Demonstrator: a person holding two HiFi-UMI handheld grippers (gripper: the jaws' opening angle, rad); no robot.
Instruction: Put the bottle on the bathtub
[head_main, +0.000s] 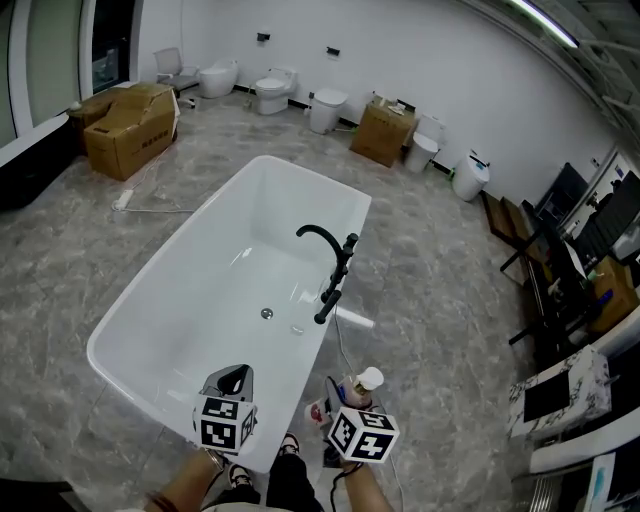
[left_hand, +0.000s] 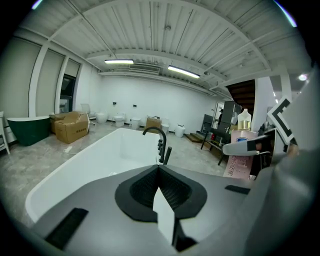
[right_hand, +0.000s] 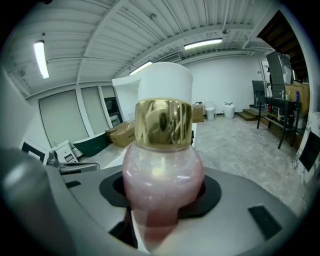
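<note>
The bottle (right_hand: 162, 170) has a rounded, translucent pink body with a faint glitter, a mirror-bright gold collar and a plain white cylindrical cap. The right claw (head_main: 352, 402) is clenched on its lower body. In the right gripper view its long axis stands upright between the jaws, cap on top. It is held off the ground just beside the near right corner of the bathtub (head_main: 150, 290), not resting on it. The left claw (left_hand: 159, 172) hovers over the tub's near end, its ribbed black pads pressed together on nothing. The tub is glossy white and rectangular with rounded corners, and a curved matte-black faucet (head_main: 330, 265) sits on its right rim. Grey marbled floor (head_main: 60, 250) runs out to cardboard boxes (head_main: 130, 125) and white toilets (head_main: 275, 90) along the far wall.
</note>
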